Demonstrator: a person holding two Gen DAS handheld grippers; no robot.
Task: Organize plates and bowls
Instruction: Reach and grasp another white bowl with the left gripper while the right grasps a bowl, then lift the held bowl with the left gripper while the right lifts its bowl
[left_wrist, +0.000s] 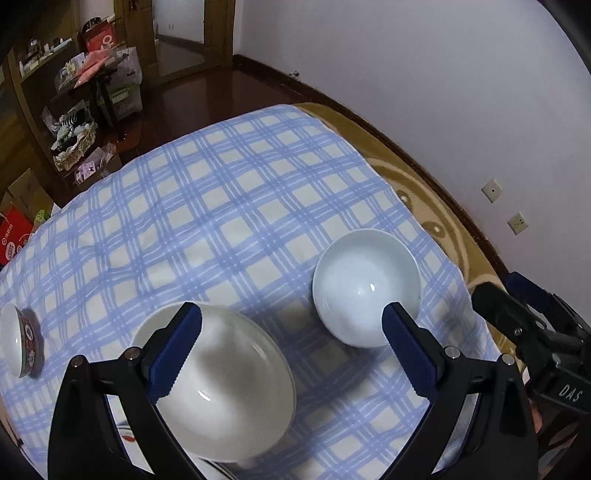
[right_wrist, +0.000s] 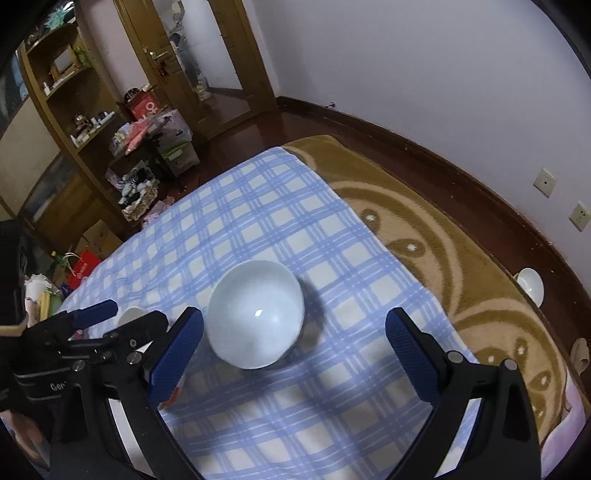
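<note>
A pale blue-white bowl (left_wrist: 365, 288) (right_wrist: 256, 314) stands upright on the blue checked cloth (left_wrist: 229, 206) (right_wrist: 258, 221). A white bowl (left_wrist: 229, 387) sits nearer, on a plate rim (left_wrist: 125, 432) that shows only partly. My left gripper (left_wrist: 291, 310) is open above the cloth, its left finger over the white bowl and its right finger in front of the pale bowl's near edge, with nothing between the pads. My right gripper (right_wrist: 293, 314) hangs open with the pale bowl just beyond its left finger, untouched. Each gripper shows at the edge of the other's view.
A patterned bowl (left_wrist: 20, 339) stands at the cloth's left edge. A brown patterned blanket (right_wrist: 461, 258) lies to the right of the cloth, and a white dish (right_wrist: 532, 286) rests at its far edge by the wall. Shelves and boxes (left_wrist: 74, 110) fill the room's left side.
</note>
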